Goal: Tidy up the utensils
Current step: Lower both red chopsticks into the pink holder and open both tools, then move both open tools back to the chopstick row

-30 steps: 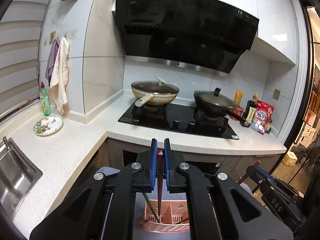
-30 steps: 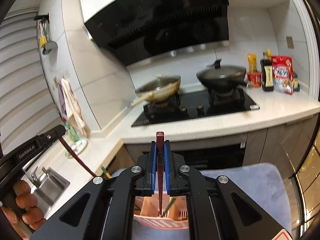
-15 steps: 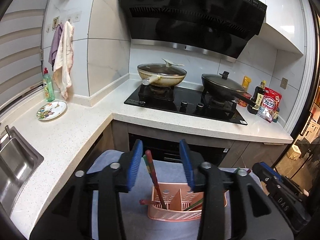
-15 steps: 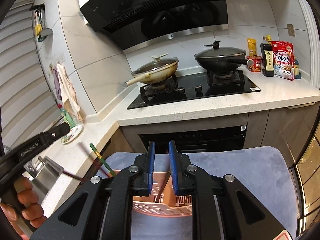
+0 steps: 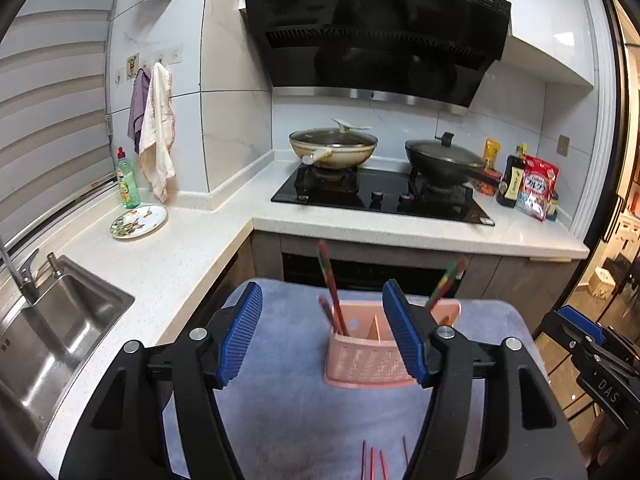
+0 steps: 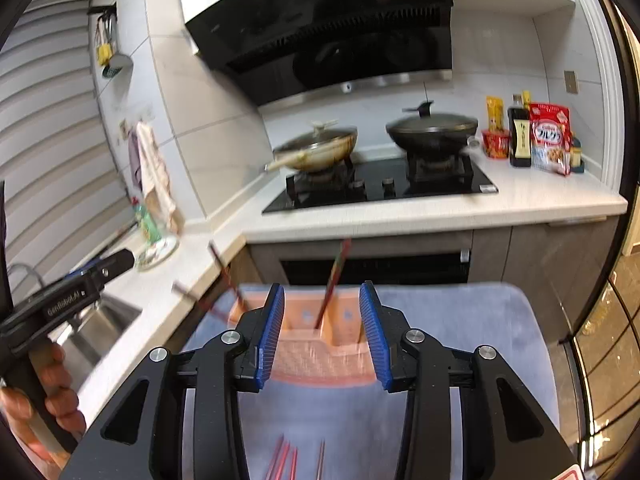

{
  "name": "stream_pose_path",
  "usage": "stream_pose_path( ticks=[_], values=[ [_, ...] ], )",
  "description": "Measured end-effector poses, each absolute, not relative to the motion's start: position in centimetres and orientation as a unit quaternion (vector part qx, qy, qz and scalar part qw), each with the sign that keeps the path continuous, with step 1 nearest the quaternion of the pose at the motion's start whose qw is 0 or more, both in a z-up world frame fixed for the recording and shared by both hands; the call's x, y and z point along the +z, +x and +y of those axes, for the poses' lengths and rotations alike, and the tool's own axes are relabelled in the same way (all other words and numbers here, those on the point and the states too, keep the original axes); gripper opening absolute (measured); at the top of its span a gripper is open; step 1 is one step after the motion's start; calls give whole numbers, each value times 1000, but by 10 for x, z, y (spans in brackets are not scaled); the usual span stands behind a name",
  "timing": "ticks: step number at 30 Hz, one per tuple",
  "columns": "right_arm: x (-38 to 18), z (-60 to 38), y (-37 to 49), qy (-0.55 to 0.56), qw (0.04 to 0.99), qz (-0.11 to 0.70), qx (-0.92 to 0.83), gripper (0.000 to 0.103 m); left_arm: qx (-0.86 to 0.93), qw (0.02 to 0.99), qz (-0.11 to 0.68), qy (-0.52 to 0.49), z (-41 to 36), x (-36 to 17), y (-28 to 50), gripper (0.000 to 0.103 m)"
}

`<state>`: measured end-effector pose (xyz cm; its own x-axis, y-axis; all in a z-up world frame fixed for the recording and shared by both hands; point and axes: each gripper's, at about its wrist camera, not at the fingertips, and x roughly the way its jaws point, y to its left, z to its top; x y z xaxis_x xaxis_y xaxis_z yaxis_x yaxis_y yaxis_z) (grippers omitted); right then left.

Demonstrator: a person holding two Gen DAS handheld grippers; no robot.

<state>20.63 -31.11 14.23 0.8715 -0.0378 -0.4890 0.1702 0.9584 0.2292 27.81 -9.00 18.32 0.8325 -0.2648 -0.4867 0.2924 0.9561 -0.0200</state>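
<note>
left gripper [image 5: 322, 334] and right gripper [image 6: 323, 328]: fingers wide, holding nothing. pink plastic slotted caddy [image 5: 368, 360] stands on the blue-grey mat [image 5: 288, 400], red chopsticks [image 5: 332, 292] leaning inside its compartments (sorted upright). loose red chopsticks [image 5: 374, 462] lie near, presumably awaiting pickup.

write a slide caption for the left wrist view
Open left gripper above a pink holder with chopsticks standing in it; loose chopsticks lie on the mat.

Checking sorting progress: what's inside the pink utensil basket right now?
The pink utensil basket holds red chopsticks leaning in its left compartment and more at its right end. A divider splits it. The right finger of the left tongs covers part of the inside.
</note>
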Motion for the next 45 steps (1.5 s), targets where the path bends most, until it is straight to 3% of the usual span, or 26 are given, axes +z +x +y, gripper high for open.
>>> stream_pose_path(
  ticks=[20,45],
  values=[
    [28,-270,91,137,922,357,-60,38,-134,928,342,62,-50,72,168,63],
    [-68,-213,57,105,885,451,-42,38,-123,890,432,73,-26,-18,119,63]
  ],
)
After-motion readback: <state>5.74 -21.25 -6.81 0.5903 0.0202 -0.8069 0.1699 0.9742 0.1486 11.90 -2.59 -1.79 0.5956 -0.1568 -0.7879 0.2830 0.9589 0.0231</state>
